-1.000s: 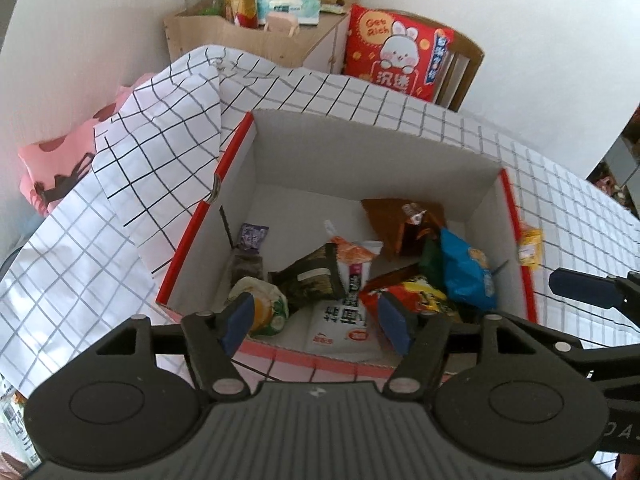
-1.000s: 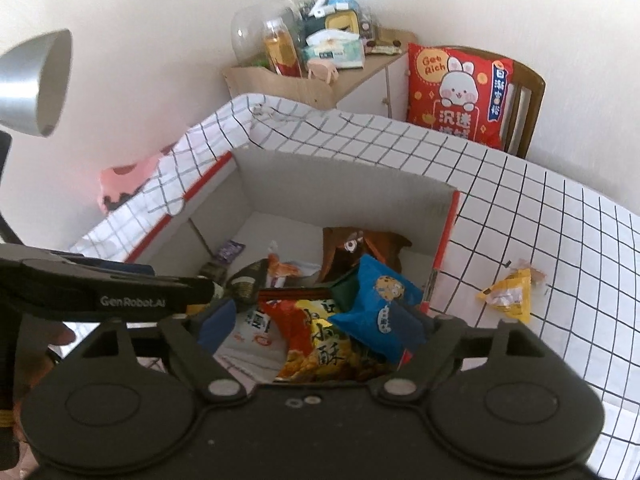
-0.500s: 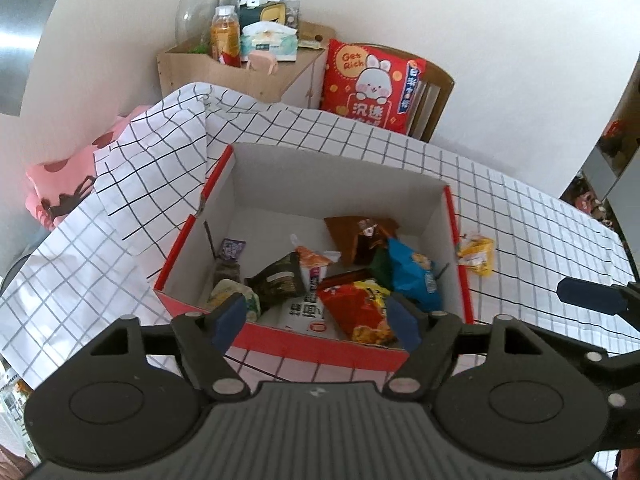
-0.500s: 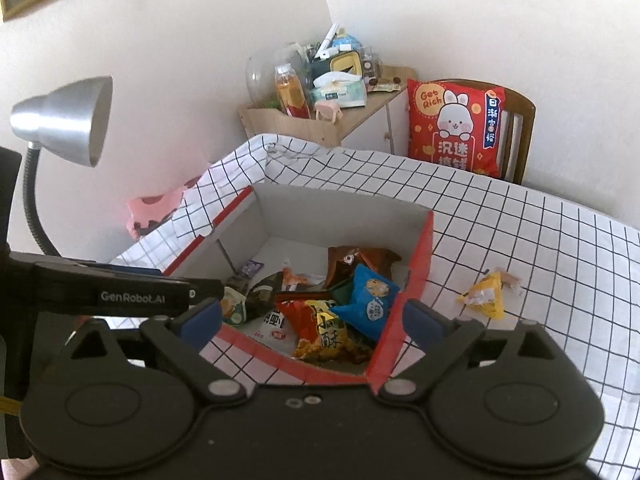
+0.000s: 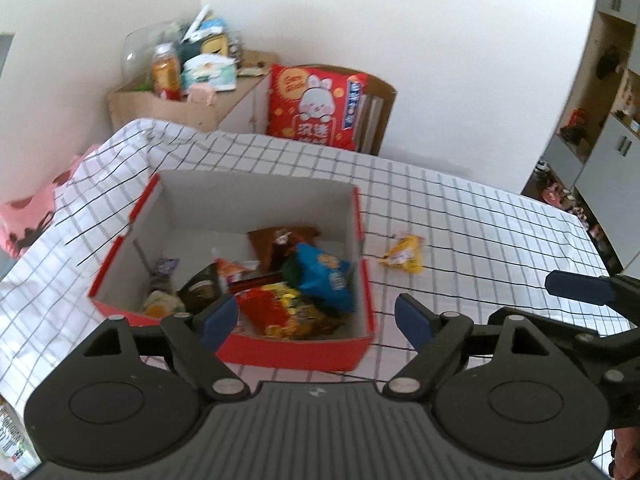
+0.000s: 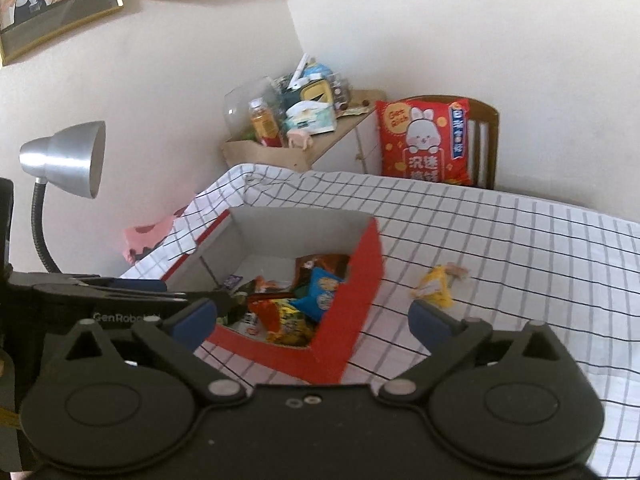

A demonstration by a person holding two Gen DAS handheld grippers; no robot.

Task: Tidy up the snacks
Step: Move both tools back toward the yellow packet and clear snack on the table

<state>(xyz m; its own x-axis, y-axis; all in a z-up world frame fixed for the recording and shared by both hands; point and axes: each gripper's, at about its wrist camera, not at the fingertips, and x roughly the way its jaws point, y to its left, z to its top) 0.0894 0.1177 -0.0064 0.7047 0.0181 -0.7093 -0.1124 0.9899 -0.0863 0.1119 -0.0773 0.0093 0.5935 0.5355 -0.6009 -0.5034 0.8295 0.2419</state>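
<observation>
From the left wrist: left tool (image 5: 316, 318) empty, jaws opening, above the near wall of the red box (image 5: 296, 346); snack packets (image 5: 304, 292) piled inside just ahead; yellow packet (image 5: 404, 255) loose on the checked surface (image 5: 480, 240), ahead and right. From the right wrist: right tool (image 6: 312, 316) empty, jaws opening wide, over the box's near corner; yellow packet just beyond its right finger

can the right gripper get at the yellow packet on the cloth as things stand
Probably yes. The yellow packet lies alone on the checked cloth, outside the red box, with nothing over it. The right gripper is empty, its jaws opening, and the packet sits just past its right finger.
</observation>
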